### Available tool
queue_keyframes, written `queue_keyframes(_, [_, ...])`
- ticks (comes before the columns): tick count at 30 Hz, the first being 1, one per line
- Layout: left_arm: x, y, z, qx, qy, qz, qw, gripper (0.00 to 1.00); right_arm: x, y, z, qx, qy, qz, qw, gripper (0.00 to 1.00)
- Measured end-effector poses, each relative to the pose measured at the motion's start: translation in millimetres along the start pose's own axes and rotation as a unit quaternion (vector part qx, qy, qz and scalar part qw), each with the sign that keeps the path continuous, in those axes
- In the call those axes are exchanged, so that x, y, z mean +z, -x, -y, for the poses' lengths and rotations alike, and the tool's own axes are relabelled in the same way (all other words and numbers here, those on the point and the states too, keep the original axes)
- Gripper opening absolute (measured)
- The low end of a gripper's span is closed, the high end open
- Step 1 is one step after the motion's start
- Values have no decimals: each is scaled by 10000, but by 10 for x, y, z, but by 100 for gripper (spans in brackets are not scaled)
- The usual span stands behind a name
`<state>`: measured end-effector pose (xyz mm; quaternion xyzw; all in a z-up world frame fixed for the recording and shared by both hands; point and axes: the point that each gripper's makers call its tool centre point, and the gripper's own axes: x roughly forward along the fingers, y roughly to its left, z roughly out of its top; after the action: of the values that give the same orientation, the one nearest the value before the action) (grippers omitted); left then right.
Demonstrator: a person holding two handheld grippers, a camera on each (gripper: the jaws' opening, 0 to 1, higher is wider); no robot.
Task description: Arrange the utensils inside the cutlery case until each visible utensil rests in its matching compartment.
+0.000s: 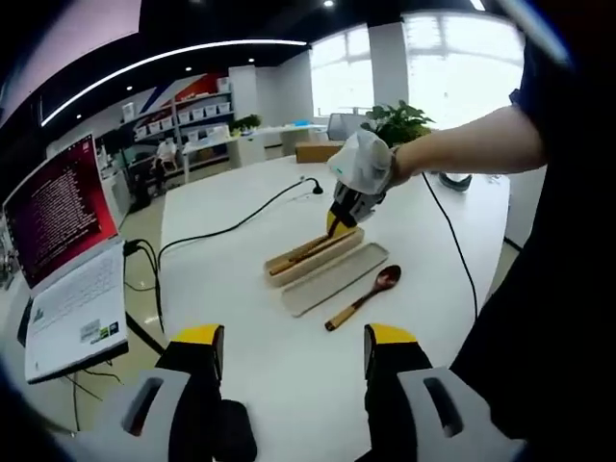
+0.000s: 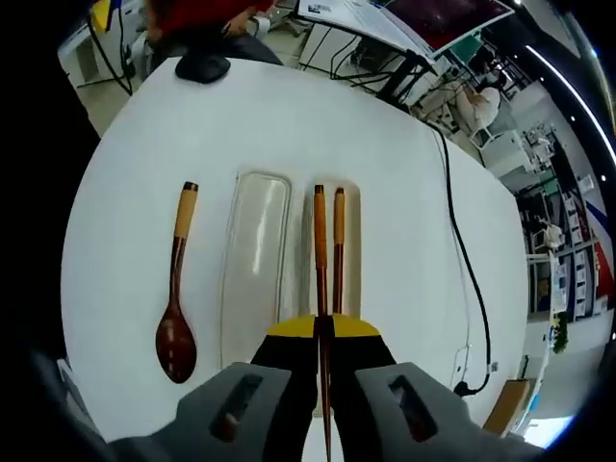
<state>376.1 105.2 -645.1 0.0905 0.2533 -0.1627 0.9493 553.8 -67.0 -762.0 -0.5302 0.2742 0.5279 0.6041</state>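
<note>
Two chopsticks (image 2: 327,250) in case (image 2: 348,289), right gripper (image 2: 322,332) clamping one; spoon (image 2: 176,289) beside lid (image 2: 255,250).

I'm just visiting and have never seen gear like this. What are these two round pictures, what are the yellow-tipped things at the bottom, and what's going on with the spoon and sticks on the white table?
No robot here: a person holds a two-jaw gripper in each hand, and a fisheye camera rides on each.

The left gripper view looks across the white table. Its own left gripper stands open, holding nothing. Farther off, the person's hand works the right gripper over the case.

The right gripper view looks down along that right gripper, shut on one of the two chopsticks lying in the cutlery case. Beside the case lies its lid, and beyond that the wooden spoon, on the bare table. A laptop sits at the table's edge.
</note>
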Motion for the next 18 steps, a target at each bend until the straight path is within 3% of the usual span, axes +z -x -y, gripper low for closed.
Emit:
queue_keyframes(10, [-233, -45, 106, -134, 105, -309, 9994, 64, 78, -124, 71, 62, -130, 65, 9999, 0])
queue_keyframes(18, [-254, -27, 77, -134, 119, -307, 9994, 64, 162, -322, 77, 258, -116, -2, 9996, 0])
